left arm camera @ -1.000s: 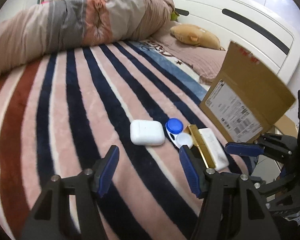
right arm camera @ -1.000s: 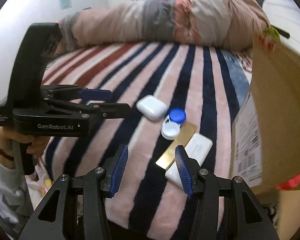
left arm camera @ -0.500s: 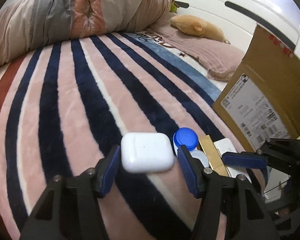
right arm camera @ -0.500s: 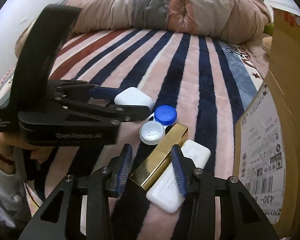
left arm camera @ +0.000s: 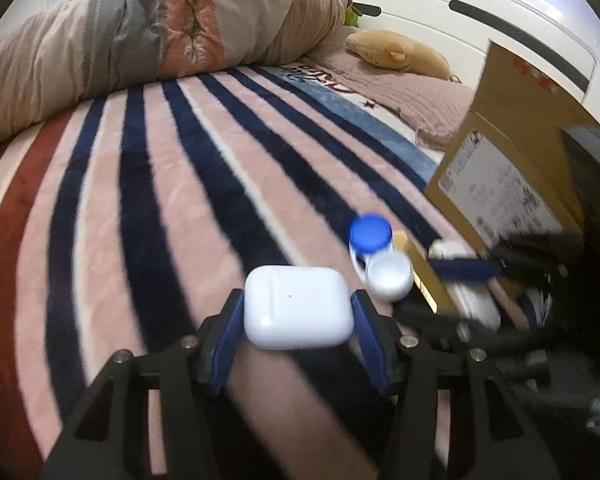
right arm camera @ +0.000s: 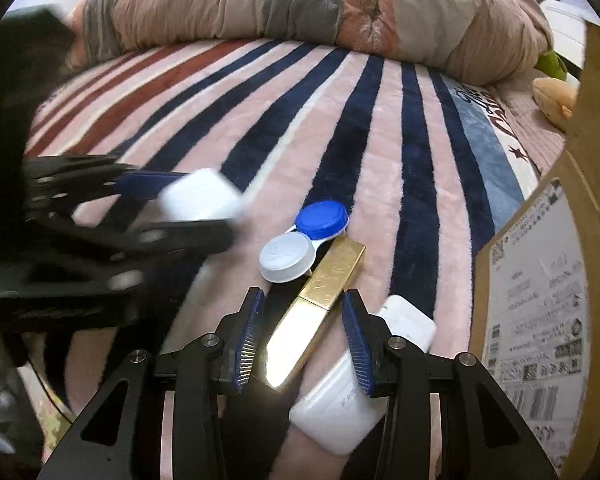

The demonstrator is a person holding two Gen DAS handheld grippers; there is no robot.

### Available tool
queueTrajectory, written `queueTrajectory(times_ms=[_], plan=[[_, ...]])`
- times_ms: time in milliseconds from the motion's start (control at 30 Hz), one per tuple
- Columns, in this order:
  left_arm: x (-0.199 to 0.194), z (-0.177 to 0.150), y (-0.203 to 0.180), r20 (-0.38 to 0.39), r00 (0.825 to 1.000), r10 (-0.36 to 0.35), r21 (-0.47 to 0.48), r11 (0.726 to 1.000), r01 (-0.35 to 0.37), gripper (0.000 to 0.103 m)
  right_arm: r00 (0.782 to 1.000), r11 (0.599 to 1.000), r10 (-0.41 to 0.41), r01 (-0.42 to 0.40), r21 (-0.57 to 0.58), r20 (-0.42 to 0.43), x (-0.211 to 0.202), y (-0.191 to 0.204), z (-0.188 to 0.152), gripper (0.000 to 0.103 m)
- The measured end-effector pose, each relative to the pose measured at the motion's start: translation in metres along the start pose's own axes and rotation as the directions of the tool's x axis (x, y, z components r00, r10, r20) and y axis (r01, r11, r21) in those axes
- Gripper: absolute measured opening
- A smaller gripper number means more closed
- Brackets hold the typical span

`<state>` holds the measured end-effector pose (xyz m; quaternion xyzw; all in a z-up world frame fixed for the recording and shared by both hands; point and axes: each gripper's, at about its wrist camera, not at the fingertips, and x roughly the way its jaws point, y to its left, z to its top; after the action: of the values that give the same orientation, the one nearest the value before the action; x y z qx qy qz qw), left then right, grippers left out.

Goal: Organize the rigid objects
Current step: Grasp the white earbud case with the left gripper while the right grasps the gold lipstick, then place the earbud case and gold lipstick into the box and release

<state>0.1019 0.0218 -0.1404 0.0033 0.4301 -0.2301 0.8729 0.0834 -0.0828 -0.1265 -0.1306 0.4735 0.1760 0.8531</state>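
Note:
My left gripper [left arm camera: 298, 330] is shut on a white earbud case [left arm camera: 297, 311] and holds it just above the striped blanket; the case also shows blurred in the right wrist view [right arm camera: 201, 197]. My right gripper [right arm camera: 304, 336] is open, its jaws on either side of a gold bar-shaped case [right arm camera: 314, 304]. A white flat box [right arm camera: 364, 376] lies under its right finger. A contact lens case with a blue cap [right arm camera: 322, 220] and a white cap [right arm camera: 286, 258] lies just beyond, and shows in the left wrist view [left arm camera: 374, 254].
A cardboard box [right arm camera: 540, 300] with shipping labels stands at the right, also in the left wrist view [left arm camera: 512, 160]. A rolled duvet [left arm camera: 140, 40] lies along the far side. A plush toy [left arm camera: 400, 54] rests near the white headboard [left arm camera: 480, 12].
My left gripper closed on the earbud case and lifted it slightly. My right gripper moved forward so its open jaws flank the gold case.

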Motion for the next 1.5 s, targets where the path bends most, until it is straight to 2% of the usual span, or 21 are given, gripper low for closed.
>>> queueTrajectory(times_ms=[33,100,167,267,467,633,767,900,1067,1233,1367,1433,1500], plan=[[-0.004,-0.005,0.000,-0.005,1.000,0.009,0.005,1.000,-0.009,0.050,1.000,1.000,0.001,-0.001,0.003,-0.005,0.003,0.001,0.001,0.030],[-0.011,-0.013,0.000,-0.009,1.000,0.017,0.005,1.000,-0.017,0.050,1.000,1.000,0.017,-0.017,0.017,-0.006,0.004,0.000,0.002,0.018],[-0.012,-0.016,0.002,-0.005,1.000,0.017,-0.004,1.000,-0.017,0.050,0.999,0.999,0.035,-0.035,0.005,-0.003,0.002,0.005,0.001,0.014],[-0.011,-0.018,0.006,0.006,1.000,0.006,-0.034,0.999,-0.006,0.050,1.000,1.000,0.018,-0.018,-0.020,0.002,0.001,0.011,0.000,0.014],[0.000,-0.012,0.009,0.031,0.999,0.012,-0.074,0.997,-0.009,0.049,0.999,0.999,0.036,-0.036,-0.021,-0.001,0.005,0.009,0.001,0.014],[-0.004,-0.013,0.002,0.033,0.998,0.049,-0.038,0.998,-0.047,0.049,0.998,0.998,0.051,-0.051,-0.030,0.029,-0.002,0.008,0.000,0.014],[-0.020,-0.014,0.004,0.043,0.997,0.069,-0.043,0.997,-0.068,0.049,0.994,0.995,0.089,-0.087,-0.043,0.055,-0.013,0.015,0.000,0.014],[-0.054,-0.011,0.002,0.085,0.990,0.109,-0.053,0.993,-0.105,0.049,0.987,0.992,0.112,-0.105,-0.072,0.114,-0.038,0.023,0.004,0.014],[-0.108,0.005,-0.017,0.164,0.977,0.135,-0.035,0.991,-0.131,0.049,0.957,0.982,0.182,-0.168,-0.081,0.226,-0.093,0.020,0.010,0.014],[-0.152,0.034,-0.062,0.243,0.967,0.073,0.029,0.996,-0.082,0.049,0.900,0.973,0.231,-0.220,-0.074,0.369,-0.165,-0.009,0.009,0.014],[-0.166,0.061,-0.114,0.284,0.958,0.030,0.113,0.991,-0.065,0.049,0.862,0.982,0.176,-0.188,-0.023,0.475,-0.215,-0.056,-0.004,0.014],[-0.161,0.078,-0.145,0.284,0.959,0.011,0.160,0.985,-0.058,0.049,0.856,0.987,0.133,-0.158,0.009,0.499,-0.229,-0.081,-0.013,0.014],[-0.157,0.087,-0.164,0.275,0.961,0.003,0.194,0.979,-0.058,0.049,0.864,0.990,0.092,-0.133,0.048,0.494,-0.235,-0.109,-0.020,0.014]])
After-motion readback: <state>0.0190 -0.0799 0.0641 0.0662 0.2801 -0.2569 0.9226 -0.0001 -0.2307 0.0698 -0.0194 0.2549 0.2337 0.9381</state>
